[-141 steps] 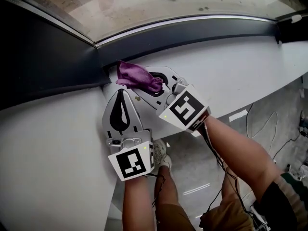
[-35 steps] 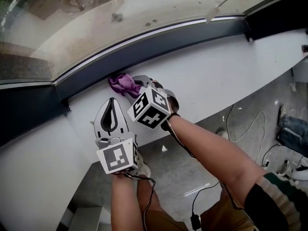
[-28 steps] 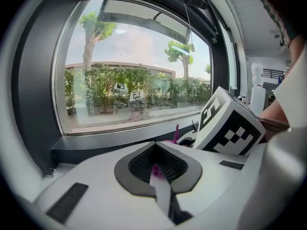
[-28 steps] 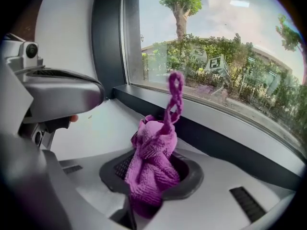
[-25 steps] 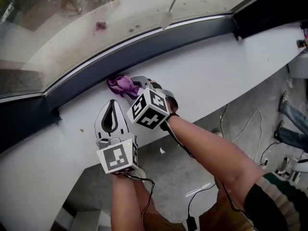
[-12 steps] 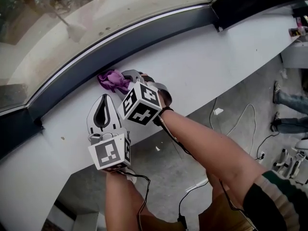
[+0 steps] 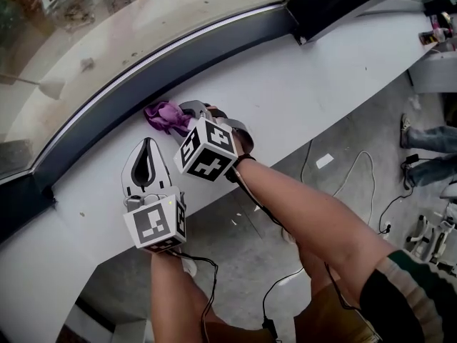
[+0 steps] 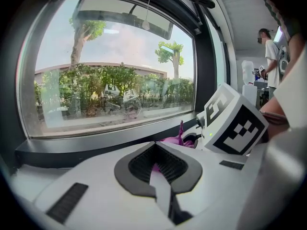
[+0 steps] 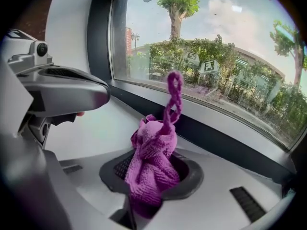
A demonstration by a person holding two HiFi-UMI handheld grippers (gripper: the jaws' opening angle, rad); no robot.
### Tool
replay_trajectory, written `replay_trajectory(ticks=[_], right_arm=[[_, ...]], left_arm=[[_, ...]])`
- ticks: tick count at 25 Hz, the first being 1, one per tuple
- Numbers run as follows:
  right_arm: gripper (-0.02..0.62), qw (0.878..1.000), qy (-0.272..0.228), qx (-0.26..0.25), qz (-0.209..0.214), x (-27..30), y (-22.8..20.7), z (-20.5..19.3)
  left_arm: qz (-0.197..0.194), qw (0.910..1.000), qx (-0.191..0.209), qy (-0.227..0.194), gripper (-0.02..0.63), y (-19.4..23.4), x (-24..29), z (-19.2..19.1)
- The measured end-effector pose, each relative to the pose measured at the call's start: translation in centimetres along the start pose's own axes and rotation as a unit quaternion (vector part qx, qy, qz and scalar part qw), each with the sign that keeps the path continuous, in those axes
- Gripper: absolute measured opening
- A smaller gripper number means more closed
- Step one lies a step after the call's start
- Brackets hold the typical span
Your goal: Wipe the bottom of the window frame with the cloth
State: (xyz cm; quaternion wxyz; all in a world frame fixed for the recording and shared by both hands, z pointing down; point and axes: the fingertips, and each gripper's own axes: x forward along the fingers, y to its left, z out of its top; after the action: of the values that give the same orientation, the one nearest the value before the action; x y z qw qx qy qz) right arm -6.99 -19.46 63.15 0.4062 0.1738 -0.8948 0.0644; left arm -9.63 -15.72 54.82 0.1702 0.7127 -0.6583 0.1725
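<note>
Two bare forearms (image 7: 285,199) reach forward from the person in the head view, each hand carrying a white two-jaw gripper topped by a marker cube. Nearer the body, the left gripper (image 7: 147,143) rests on the white sill (image 7: 307,91) with its jaws drawn together and nothing clamped between them; its own view (image 8: 158,176) shows the dark ribbed pads meeting, with only a sliver of purple visible through the gap beyond them. Just ahead of it and slightly to its right, the right gripper (image 7: 187,114) is tilted toward the window, its jaws pinched on a bunched purple cloth (image 7: 166,115). From that gripper's own view (image 9: 148,198), the cloth (image 9: 152,162) bulges up out of the pads and a twisted tail of it stands upright. Beyond the right gripper's tips, the cloth sits on the sill at the foot of the dark window frame (image 7: 178,56); whether it actually presses against the frame cannot be told. Past the frame (image 9: 225,138), ahead of both grippers, the glass (image 7: 107,20) looks out on pale paving, hedges and trees (image 9: 178,4). Off to the right of the right gripper, below the sill, cables (image 7: 357,177) trail across a grey floor (image 7: 235,249).
</note>
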Motion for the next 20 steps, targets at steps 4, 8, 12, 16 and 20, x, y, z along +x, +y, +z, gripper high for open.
replay_trajectory(ticks=[4, 8, 12, 16, 20], right_arm=[[0.123, 1.0, -0.003, 0.001, -0.002, -0.5, -0.8, -0.5], [0.123, 1.0, -0.002, -0.002, -0.005, -0.8, -1.4, -1.2], [0.123, 1.0, -0.011, -0.006, -0.008, -1.7, -2.6, -1.8], [0.123, 1.0, -0.015, -0.003, -0.007, -2.7, -4.2, -3.1], [0.123, 1.0, -0.013, -0.002, -0.015, -4.1, -6.9, -5.2]], left_arm=[[-0.004, 1.0, 0.004, 0.002, 0.009, -1.1, 0.5, 0.3], [-0.013, 0.9998, 0.016, 0.004, 0.009, -2.6, 1.1, 0.2], [-0.028, 0.9987, 0.043, -0.001, 0.009, -4.9, 2.2, 1.8], [-0.01, 0.9992, 0.038, -0.002, 0.009, -6.0, 3.4, 2.2], [-0.005, 0.9988, 0.048, -0.001, 0.009, -7.9, 4.6, 2.6]])
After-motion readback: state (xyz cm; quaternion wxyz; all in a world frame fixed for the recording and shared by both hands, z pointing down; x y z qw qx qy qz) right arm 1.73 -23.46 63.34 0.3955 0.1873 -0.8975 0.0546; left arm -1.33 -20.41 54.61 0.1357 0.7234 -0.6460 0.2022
